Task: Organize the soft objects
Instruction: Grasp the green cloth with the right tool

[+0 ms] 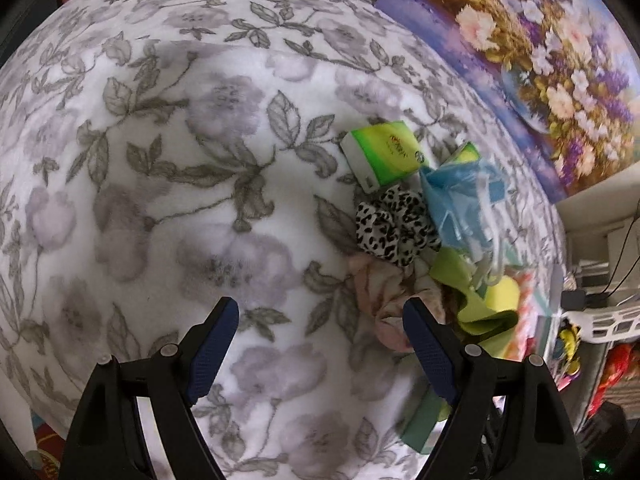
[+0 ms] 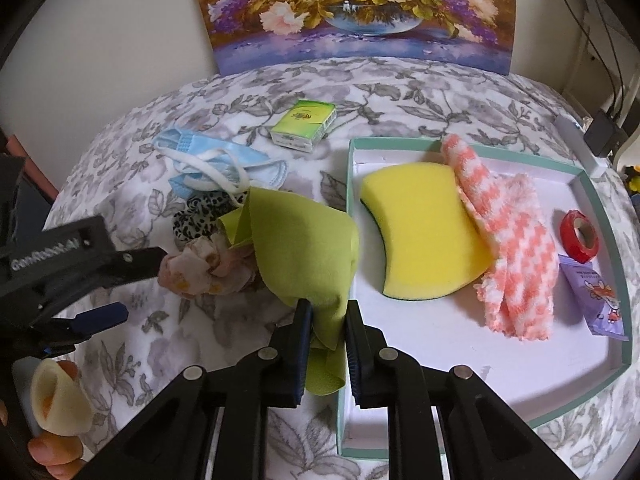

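My right gripper [image 2: 327, 316] is shut on a green cloth [image 2: 304, 248], held at the left wall of a white tray [image 2: 600, 192]. In the tray lie a yellow sponge [image 2: 424, 236] and a pink checked cloth [image 2: 516, 248]. My left gripper [image 1: 320, 320] is open and empty above the floral blanket, beside a pink floral scrunchie [image 1: 384, 292]. It also shows in the right wrist view [image 2: 100, 292]. A leopard scrunchie [image 2: 200, 216], a blue face mask [image 2: 224, 160] and a green tissue pack [image 2: 303, 122] lie left of the tray.
A red tape roll [image 2: 579, 236] and a purple packet [image 2: 596, 296] lie at the tray's right side. A flower painting [image 2: 360, 8] leans on the wall behind. A white basket [image 1: 604, 320] and cables stand off the bed's right edge.
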A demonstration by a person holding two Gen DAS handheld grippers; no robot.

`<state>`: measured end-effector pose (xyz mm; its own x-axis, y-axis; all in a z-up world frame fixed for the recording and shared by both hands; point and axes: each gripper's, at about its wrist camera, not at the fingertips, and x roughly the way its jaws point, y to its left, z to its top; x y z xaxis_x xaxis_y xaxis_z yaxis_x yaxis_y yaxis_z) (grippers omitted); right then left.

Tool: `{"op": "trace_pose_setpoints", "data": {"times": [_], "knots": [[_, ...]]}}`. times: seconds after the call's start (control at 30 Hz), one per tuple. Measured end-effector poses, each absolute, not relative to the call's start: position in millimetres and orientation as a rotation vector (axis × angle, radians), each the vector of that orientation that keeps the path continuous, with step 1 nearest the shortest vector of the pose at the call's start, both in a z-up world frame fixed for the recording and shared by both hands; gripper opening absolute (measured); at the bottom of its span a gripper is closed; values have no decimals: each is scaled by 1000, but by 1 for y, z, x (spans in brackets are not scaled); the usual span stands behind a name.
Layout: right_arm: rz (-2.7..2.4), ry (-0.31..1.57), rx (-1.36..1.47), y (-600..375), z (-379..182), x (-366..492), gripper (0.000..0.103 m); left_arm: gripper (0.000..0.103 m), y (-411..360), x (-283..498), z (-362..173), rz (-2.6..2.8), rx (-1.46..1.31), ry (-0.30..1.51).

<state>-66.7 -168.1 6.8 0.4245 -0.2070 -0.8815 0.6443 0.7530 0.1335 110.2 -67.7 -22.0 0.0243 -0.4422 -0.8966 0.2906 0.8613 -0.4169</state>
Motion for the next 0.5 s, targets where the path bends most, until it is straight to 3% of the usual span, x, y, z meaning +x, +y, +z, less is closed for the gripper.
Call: {"op": "trace_pose_setpoints", "data": {"times": [0.27, 0.43, 0.5], "knots": [[-558, 999, 522, -173, 7, -71, 17, 82, -82, 101, -17, -640, -142, 1426], [-553, 999, 530, -175, 8, -74, 17, 64, -93, 89, -15, -679, -110, 1400], [-553, 998, 530, -176, 8, -75, 17, 45, -99, 85, -18, -694, -100, 1401]]}}
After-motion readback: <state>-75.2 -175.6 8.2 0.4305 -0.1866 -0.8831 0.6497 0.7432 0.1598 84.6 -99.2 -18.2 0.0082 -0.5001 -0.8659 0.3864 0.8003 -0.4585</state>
